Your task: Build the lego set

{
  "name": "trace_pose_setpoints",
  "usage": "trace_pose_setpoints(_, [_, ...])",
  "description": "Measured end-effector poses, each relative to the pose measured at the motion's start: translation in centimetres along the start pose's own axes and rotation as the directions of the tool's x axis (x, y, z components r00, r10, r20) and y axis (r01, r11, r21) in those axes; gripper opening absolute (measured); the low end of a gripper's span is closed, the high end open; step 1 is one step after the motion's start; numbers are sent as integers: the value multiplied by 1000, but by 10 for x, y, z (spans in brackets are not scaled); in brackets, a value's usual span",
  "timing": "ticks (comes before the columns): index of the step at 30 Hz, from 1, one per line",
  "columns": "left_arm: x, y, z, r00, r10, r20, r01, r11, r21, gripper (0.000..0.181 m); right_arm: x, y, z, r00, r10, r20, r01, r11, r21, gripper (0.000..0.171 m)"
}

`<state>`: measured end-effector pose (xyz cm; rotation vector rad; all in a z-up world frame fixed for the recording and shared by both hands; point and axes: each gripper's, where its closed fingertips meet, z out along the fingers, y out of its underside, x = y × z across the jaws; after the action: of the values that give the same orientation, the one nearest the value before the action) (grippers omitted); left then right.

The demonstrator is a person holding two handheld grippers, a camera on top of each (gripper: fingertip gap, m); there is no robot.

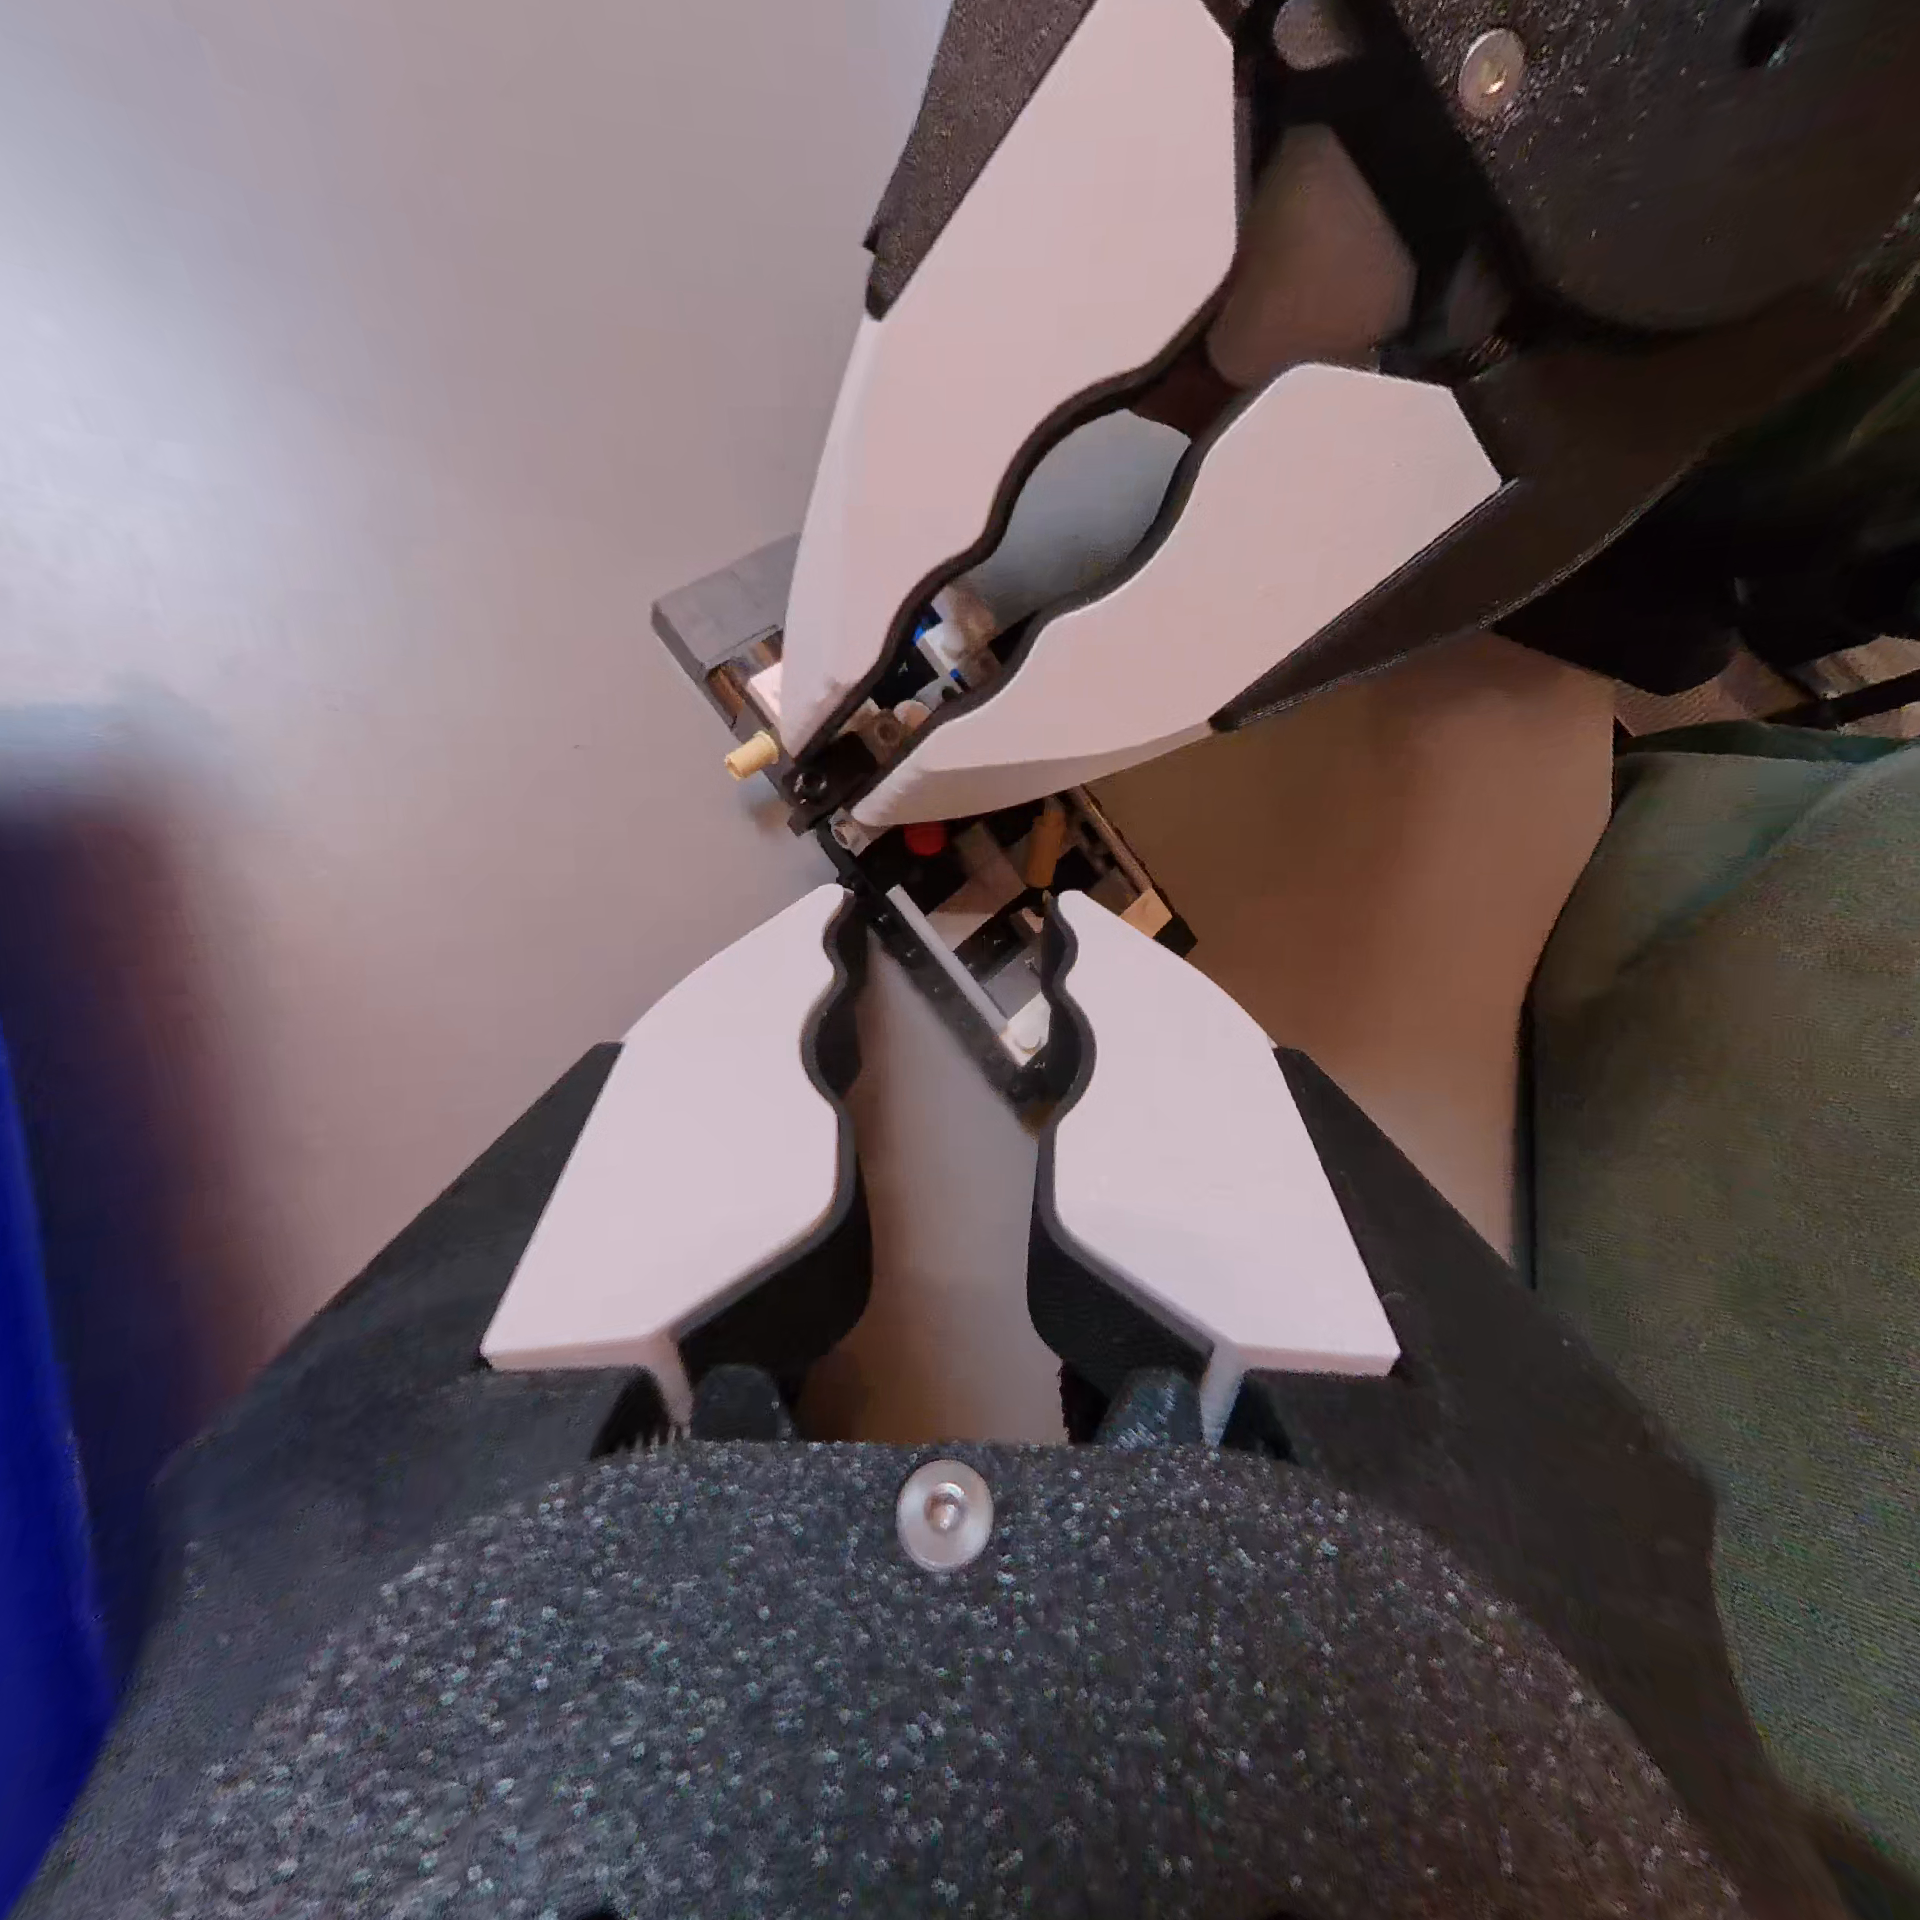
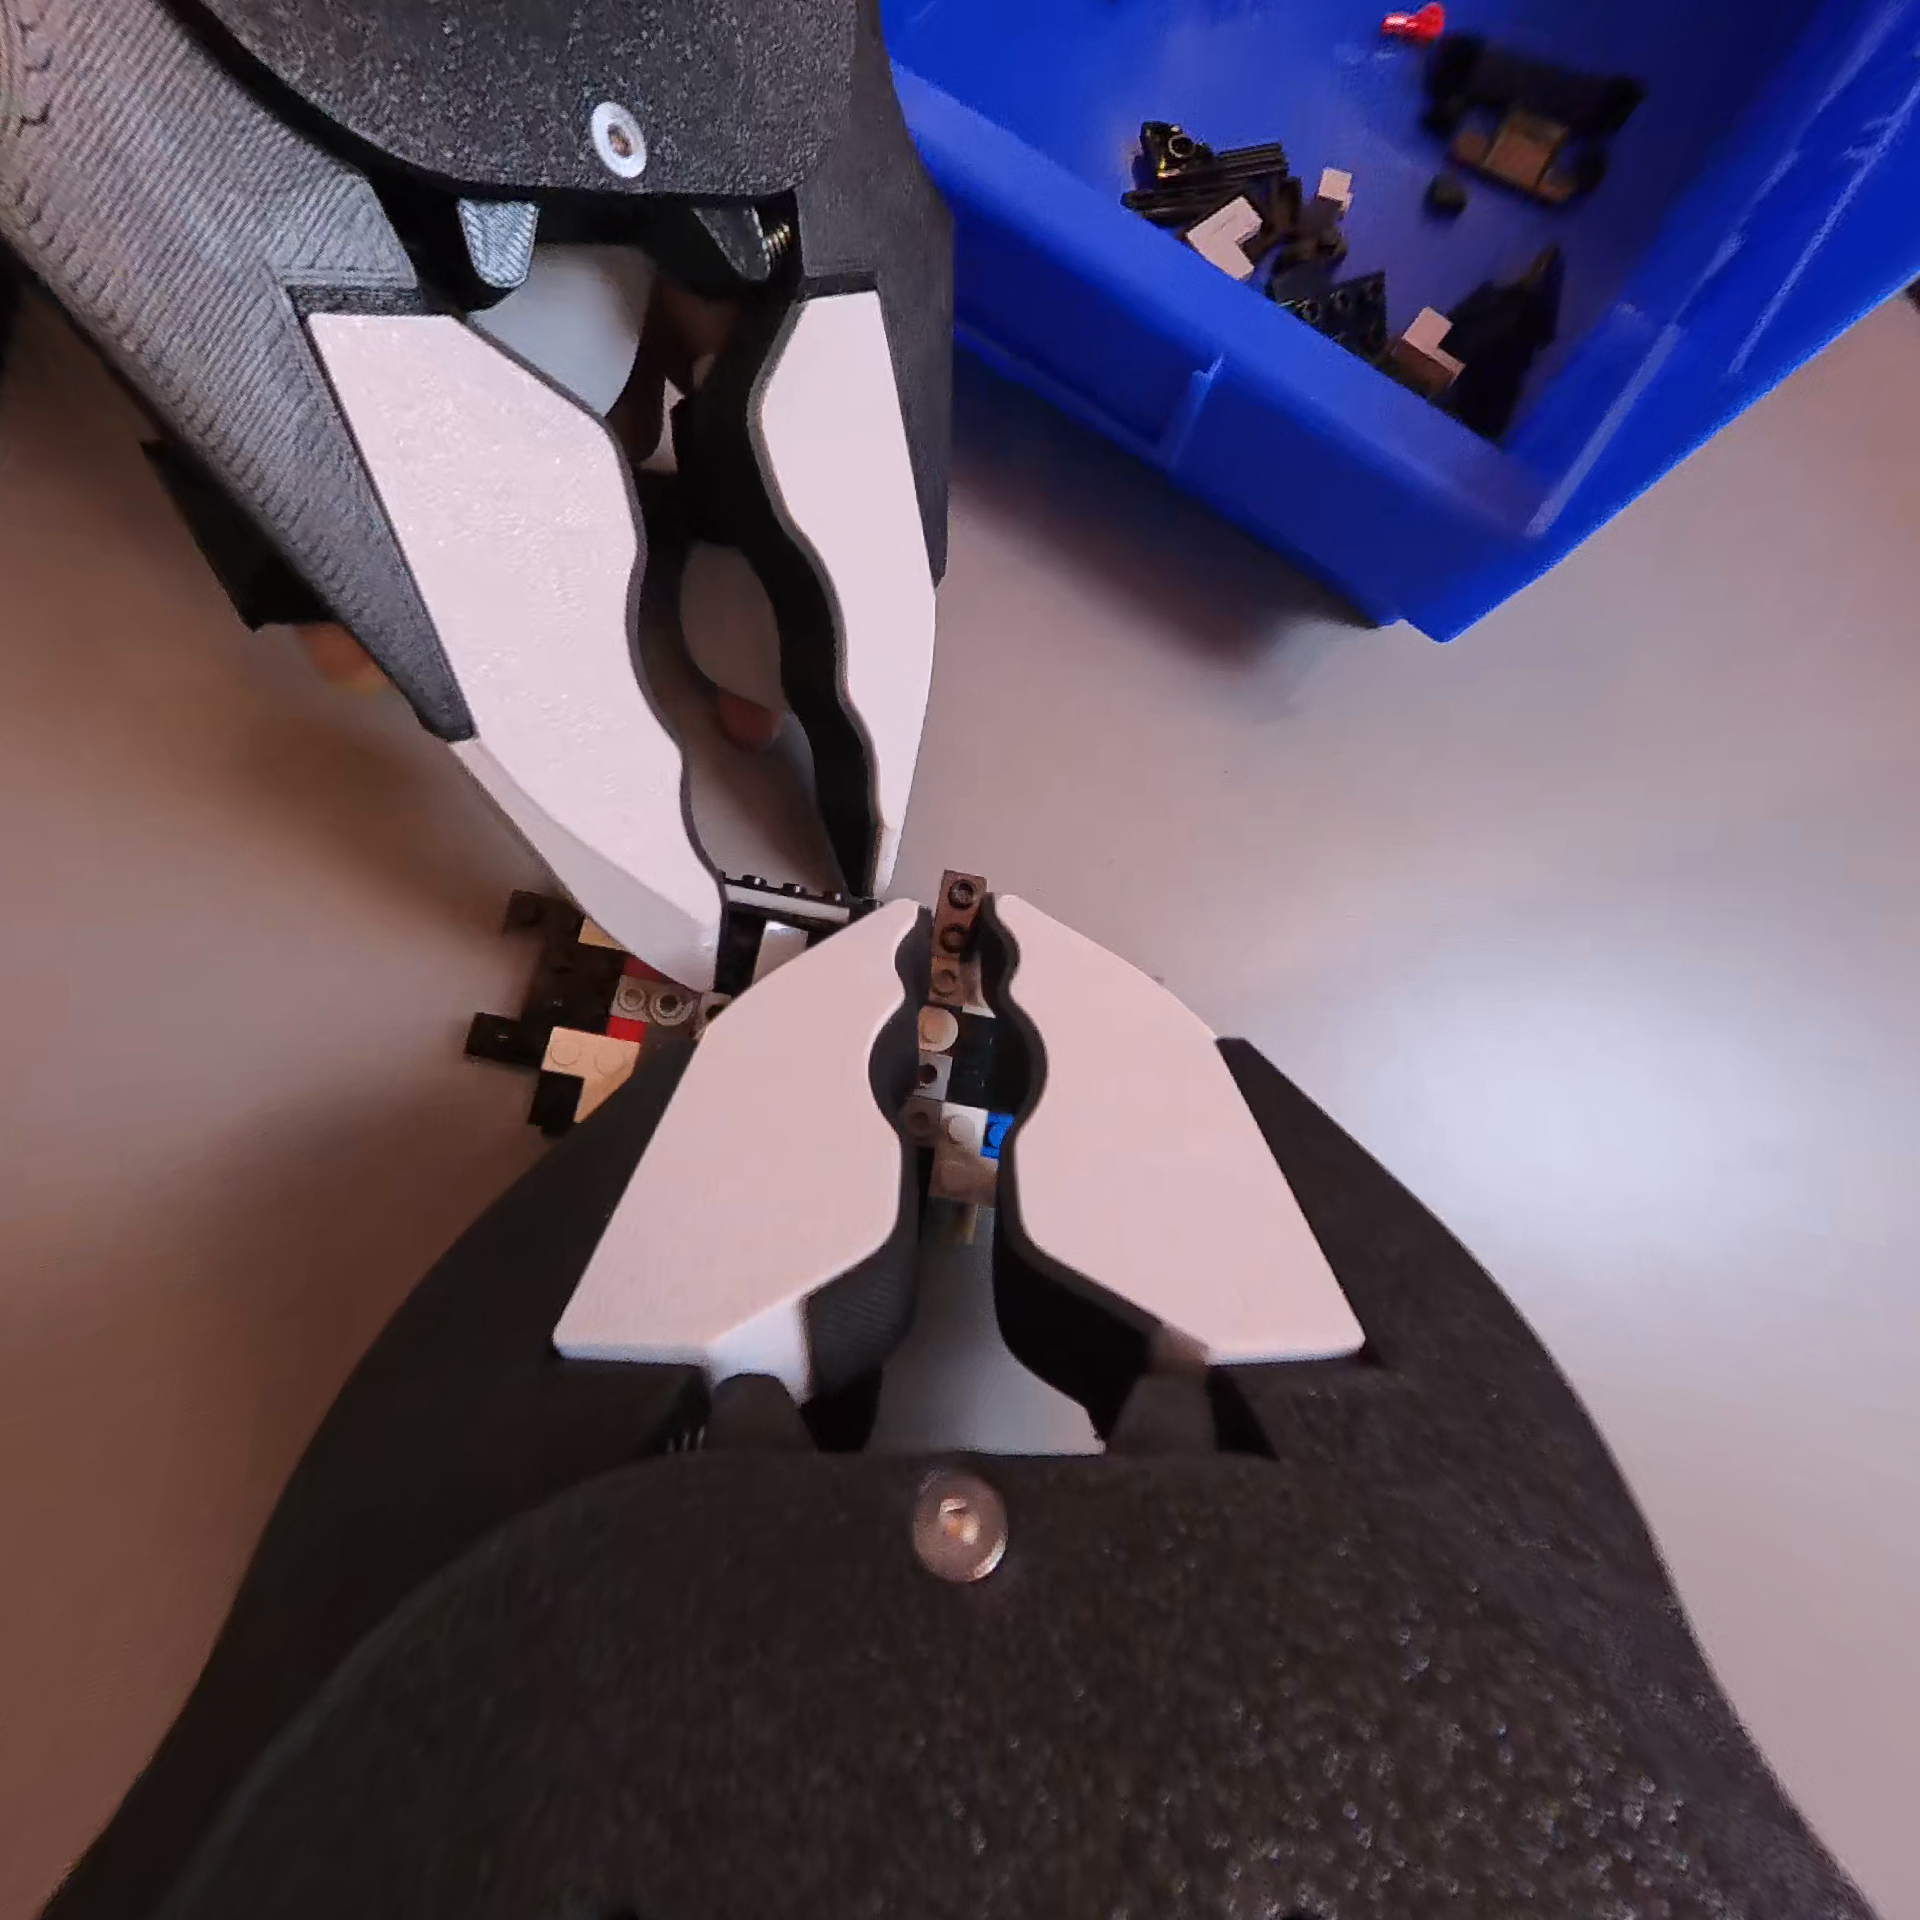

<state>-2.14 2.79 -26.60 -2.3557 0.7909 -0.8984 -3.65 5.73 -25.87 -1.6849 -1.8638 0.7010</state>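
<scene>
A small brick model of black, white and grey pieces, with a red stud and a tan pin, lies between both grippers just above the table. My left gripper is shut on its black-and-white edge; both pads touch it. In the right wrist view the left gripper straddles that same edge. My right gripper is shut on a narrow dark strip of the model, which sticks out past its tips. In the left wrist view the right gripper comes in from the top.
A blue bin with several loose dark and tan pieces stands at the back right on the pale grey table. A person's forearm and green sleeve are close on the right.
</scene>
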Motion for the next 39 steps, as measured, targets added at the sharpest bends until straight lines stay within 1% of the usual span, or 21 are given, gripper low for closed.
trace_pose_setpoints(3, [-3,-2,-2,1000,-5,5,5,1000,19,32,0,-1,-2,996,-82,-41,83,996,23,8])
trace_pose_setpoints(6, [-4,-7,-3,1000,-29,-5,30,997,65,38,-1,-8,-13,975,-195,-111,208,969,130,7])
trace_pose_setpoints(7, [-4,-10,-3,999,-47,-13,48,995,87,42,-3,-13,-20,966,-224,-133,245,952,181,7])
trace_pose_setpoints(9, [0,-19,-2,995,-80,-63,88,986,143,51,-5,-28,-39,921,-296,-253,363,889,281,7])
trace_pose_setpoints(10, [5,-25,-2,991,-91,-101,108,978,179,51,-7,-33,-47,892,-328,-310,420,856,302,7])
trace_pose_setpoints(12, [14,-38,-1,988,-69,-139,102,963,248,47,-15,-41,-56,869,-342,-359,465,813,350,7])
trace_pose_setpoints(13, [20,-42,0,989,-28,-144,66,962,267,42,-17,-43,-59,865,-332,-376,468,805,365,7])
trace_pose_setpoints(15, [23,-48,1,995,65,-71,-41,952,302,31,-16,-44,-63,856,-327,-401,478,796,371,7])
trace_pose_setpoints(17, [21,-51,0,991,133,19,-132,942,308,31,-18,-46,-67,874,-315,-371,457,793,403,7])
trace_pose_setpoints(21, [26,-52,-5,975,215,54,-221,931,290,28,-13,-52,-91,936,-249,-248,344,798,495,11])
trace_pose_setpoints(23, [28,-49,-3,959,270,84,-283,924,259,28,-11,-50,-96,946,-258,-195,322,814,483,13])
trace_pose_setpoints(25, [34,-46,0,943,322,86,-334,914,229,27,-11,-44,-94,932,-304,-196,360,829,428,14])
trace_pose_setpoints(28, [39,-44,4,919,375,121,-392,902,182,27,-26,-40,-91,911,-378,-165,412,816,406,12])
trace_pose_setpoints(32, [42,-43,6,923,368,114,-383,909,162,26,-32,-38,-95,873,-447,-197,488,791,368,11])
trace_pose_setpoints(36, [44,-43,7,921,370,117,-385,912,145,25,-34,-33,-89,857,-476,-196,514,797,315,12])
trace_pose_setpoints(39, [44,-42,7,907,397,142,-414,903,116,25,-35,-33,-89,861,-479,-170,508,801,316,10])
